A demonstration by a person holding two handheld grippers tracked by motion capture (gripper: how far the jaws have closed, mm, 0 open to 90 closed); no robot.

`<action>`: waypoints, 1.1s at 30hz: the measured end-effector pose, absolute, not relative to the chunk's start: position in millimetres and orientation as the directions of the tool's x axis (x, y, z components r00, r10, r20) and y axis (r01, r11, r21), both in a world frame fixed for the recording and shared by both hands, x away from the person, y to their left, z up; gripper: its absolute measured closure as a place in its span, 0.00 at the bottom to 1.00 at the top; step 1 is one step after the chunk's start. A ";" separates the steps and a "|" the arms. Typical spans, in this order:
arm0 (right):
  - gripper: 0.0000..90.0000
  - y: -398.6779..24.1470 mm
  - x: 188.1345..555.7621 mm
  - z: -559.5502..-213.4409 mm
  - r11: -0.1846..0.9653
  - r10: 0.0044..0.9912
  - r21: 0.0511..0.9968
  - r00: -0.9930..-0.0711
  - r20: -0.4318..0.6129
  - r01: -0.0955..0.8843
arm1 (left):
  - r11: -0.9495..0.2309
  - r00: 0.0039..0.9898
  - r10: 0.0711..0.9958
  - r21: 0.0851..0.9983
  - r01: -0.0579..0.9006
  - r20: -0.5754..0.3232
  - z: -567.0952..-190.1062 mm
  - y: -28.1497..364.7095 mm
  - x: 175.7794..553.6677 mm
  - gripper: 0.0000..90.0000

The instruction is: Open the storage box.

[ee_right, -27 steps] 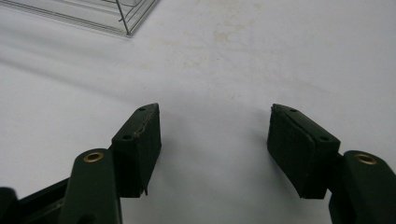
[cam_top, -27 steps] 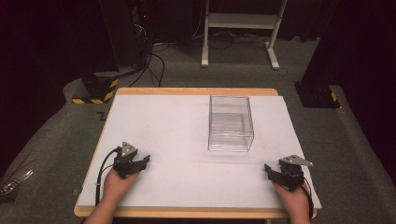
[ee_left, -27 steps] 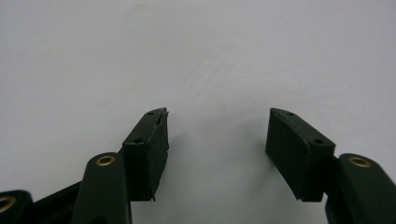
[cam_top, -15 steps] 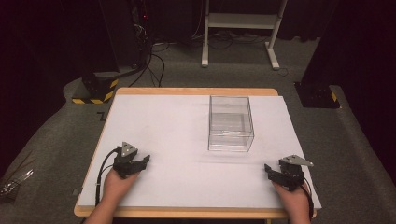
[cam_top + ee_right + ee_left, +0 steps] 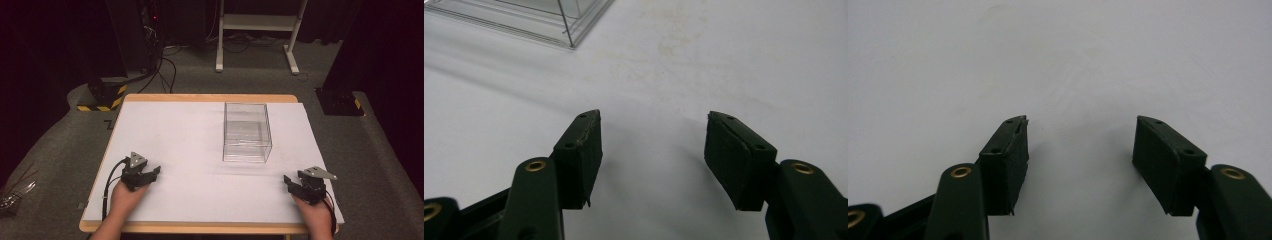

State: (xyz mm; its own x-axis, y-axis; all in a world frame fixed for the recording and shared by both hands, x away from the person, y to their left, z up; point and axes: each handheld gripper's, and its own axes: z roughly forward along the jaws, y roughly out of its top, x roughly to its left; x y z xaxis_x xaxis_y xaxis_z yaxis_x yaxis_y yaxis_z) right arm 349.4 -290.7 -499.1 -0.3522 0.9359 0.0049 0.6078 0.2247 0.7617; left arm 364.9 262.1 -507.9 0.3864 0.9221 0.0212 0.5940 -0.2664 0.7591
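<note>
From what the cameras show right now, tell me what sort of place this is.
Probably a lab or recording studio: a wooden table covered with white sheet stands on grey carpet, with black curtains around, an equipment rack trailing cables, and a yellow-and-black striped stand base.

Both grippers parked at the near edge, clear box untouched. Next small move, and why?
Probably bring the right gripper forward and left toward the clear plastic box. Its jaws stand open with nothing between them, and the box's near corner already shows up and to the left in the right gripper view. The left gripper is open too, but sits farther off on the white table cover.
</note>
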 end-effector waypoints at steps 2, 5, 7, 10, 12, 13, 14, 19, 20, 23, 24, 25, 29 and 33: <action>0.45 -289.0 347.8 -498.1 0.242 0.929 0.772 -0.371 -0.010 0.587 | -0.266 0.387 0.922 0.759 0.594 0.020 -507.9 262.2 364.9 0.44; 0.46 -287.6 346.7 -496.3 0.235 0.927 0.782 -0.375 -0.001 0.577 | -0.266 0.387 0.922 0.759 0.594 0.020 -507.9 262.2 364.9 0.44; 0.48 -287.0 345.6 -492.2 0.221 0.924 0.798 -0.382 0.012 0.560 | -0.265 0.386 0.922 0.759 0.594 0.020 -507.9 262.1 364.9 0.44; 0.48 -284.5 342.6 -484.7 0.201 0.922 0.824 -0.387 0.023 0.530 | -0.264 0.386 0.922 0.760 0.594 0.018 -508.0 262.1 364.9 0.44; 0.48 -282.4 341.3 -482.7 0.211 0.920 0.830 -0.392 0.011 0.516 | -0.263 0.386 0.923 0.759 0.595 0.018 -507.9 262.1 364.8 0.44; 0.49 -279.3 340.6 -481.6 0.213 0.918 0.832 -0.398 0.010 0.512 | -0.264 0.386 0.922 0.758 0.596 0.017 -507.9 262.1 364.8 0.44; 0.49 -277.8 340.2 -481.1 0.216 0.915 0.831 -0.403 0.011 0.512 | -0.264 0.386 0.922 0.758 0.596 0.017 -507.9 262.1 364.8 0.44; 0.50 -265.9 339.0 -476.8 0.226 0.900 0.839 -0.435 0.014 0.495 | -0.265 0.386 0.922 0.759 0.595 0.019 -507.9 262.3 364.9 0.44; 0.50 -263.5 339.1 -475.5 0.226 0.897 0.843 -0.442 0.016 0.489 | -0.265 0.386 0.922 0.759 0.595 0.019 -507.9 262.3 364.9 0.44; 0.51 -257.0 340.1 -471.1 0.223 0.885 0.847 -0.464 0.031 0.482 | -0.266 0.388 0.922 0.758 0.595 0.019 -507.8 262.3 364.9 0.44; 0.51 -255.2 340.3 -470.0 0.222 0.884 0.849 -0.467 0.033 0.479 | -0.266 0.388 0.921 0.758 0.595 0.019 -507.8 262.4 364.9 0.44; 0.51 -252.2 340.4 -468.6 0.219 0.881 0.853 -0.471 0.035 0.473 | -0.264 0.387 0.922 0.758 0.596 0.017 -507.8 262.2 364.8 0.44; 0.52 -242.9 341.8 -465.8 0.231 0.871 0.858 -0.490 0.027 0.458 | -0.264 0.387 0.922 0.760 0.594 0.018 -507.9 262.1 364.9 0.44; 0.52 -234.8 343.7 -463.6 0.246 0.863 0.856 -0.505 0.021 0.455 | -0.265 0.388 0.922 0.759 0.595 0.017 -507.8 262.2 364.9 0.44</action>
